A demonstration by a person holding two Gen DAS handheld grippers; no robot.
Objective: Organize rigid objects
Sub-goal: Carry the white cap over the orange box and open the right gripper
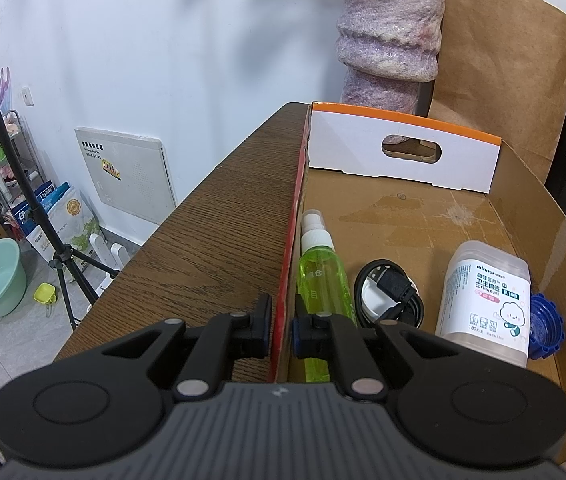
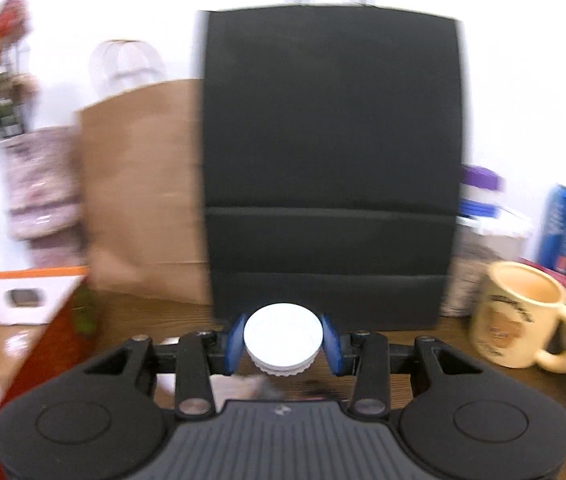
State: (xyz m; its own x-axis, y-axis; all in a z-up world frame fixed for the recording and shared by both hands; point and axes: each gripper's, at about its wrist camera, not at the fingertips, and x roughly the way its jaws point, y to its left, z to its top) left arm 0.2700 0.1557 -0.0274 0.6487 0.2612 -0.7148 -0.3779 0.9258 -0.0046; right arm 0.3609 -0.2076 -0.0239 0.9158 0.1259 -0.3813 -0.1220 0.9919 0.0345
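Currently we hold the white jar (image 2: 281, 340) by its cap in our right gripper (image 2: 283, 344); left gripper (image 1: 281, 326) pinches the box wall (image 1: 289, 280). Thin cap grip could slip mid-swing.

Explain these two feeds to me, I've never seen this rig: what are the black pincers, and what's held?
Each picture comes from a camera on a hand-held gripper a person carries, looking along its two fingers. The left hand-held gripper is clamped on the side wall of a cardboard box on a wooden table. Inside lie a green spray bottle, a coiled black cable and a cotton bud container. The right hand-held gripper, in a blurred picture, grips a white ribbed cap; what hangs below it is hidden. A yellow mug stands nearby.
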